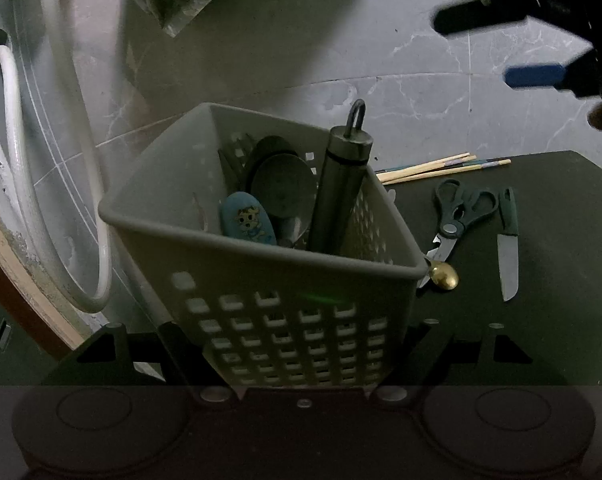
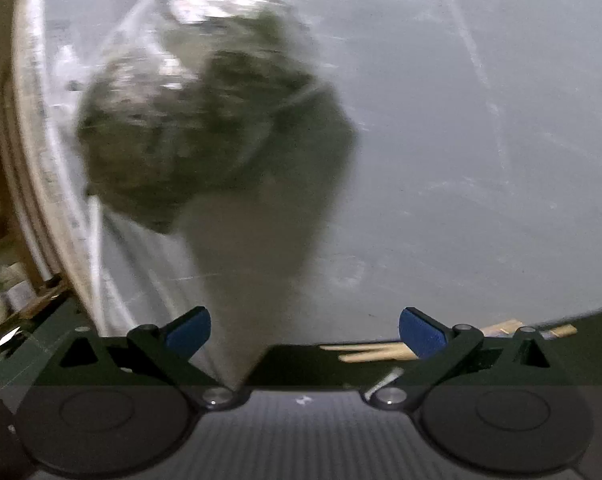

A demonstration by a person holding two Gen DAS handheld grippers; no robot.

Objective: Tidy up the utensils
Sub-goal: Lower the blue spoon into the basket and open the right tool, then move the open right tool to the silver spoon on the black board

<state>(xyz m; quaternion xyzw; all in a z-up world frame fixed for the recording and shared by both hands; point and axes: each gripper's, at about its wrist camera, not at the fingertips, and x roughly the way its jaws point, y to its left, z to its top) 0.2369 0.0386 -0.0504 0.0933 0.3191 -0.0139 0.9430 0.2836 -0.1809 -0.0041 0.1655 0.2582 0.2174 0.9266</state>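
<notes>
While left tongs [image 1: 301, 356] clench the grey perforated basket [image 1: 261, 240] of spoons, right tongs [image 2: 304, 330] gape, released.

dark table [image 1: 561, 240]: scissors [image 1: 457, 216], knife [image 1: 508, 256], chopsticks [image 1: 433, 170]

Basket [image 1: 261, 272] at centre holds spoons [image 1: 283, 192] and a cylinder [image 1: 339, 188]. On the mat [image 1: 561, 320] to its right: chopsticks [image 1: 433, 169] farthest back, scissors [image 1: 457, 216] nearer, knife [image 1: 508, 244] right of scissors. Hose [image 1: 21, 184] left of basket.
</notes>
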